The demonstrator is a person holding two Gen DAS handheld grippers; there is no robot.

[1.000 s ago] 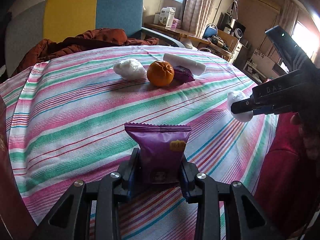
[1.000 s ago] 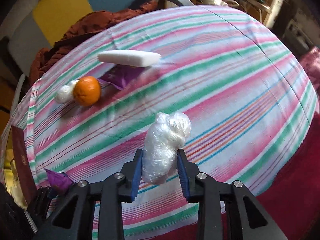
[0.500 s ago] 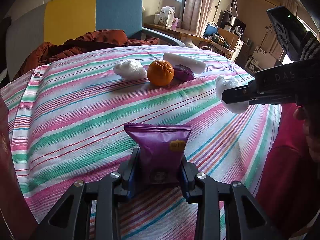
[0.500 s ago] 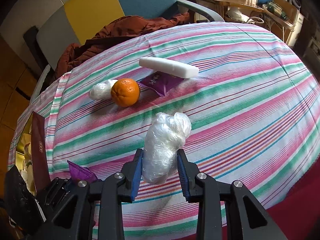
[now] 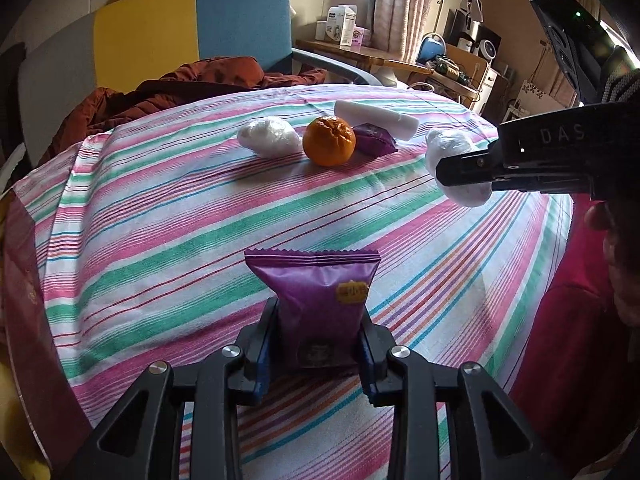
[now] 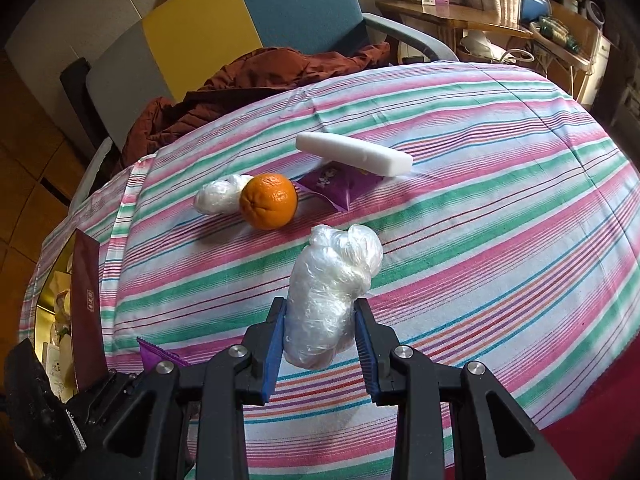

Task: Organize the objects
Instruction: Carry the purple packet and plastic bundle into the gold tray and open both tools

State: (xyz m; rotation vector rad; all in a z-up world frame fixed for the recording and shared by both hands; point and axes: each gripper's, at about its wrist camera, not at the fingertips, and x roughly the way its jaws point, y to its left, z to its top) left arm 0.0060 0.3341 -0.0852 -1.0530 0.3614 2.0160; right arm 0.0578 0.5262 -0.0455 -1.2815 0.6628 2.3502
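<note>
The left gripper [image 5: 316, 354] is holding a purple packet [image 5: 320, 304] upright in its jaws above the striped desk [image 5: 160, 216]. The right gripper [image 6: 320, 346] is clamping a plastic-wrapped bundle [image 6: 330, 292], probably bound for the group of orange [image 6: 269, 206], white block [image 6: 354, 155] and others. Only the right view is showing a dark box [image 6: 86, 308] at the desk's edge.

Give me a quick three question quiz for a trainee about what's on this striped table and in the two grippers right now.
1. True or false: the left gripper holds a purple snack packet.
2. What is between the right gripper's fingers?
3. Beside the orange, which rests partly on the other purple packet: A) white block, B) wrapped white bundle on the table?

Key: 1 true; 2 a plastic-wrapped white bundle; 3 A.
</note>
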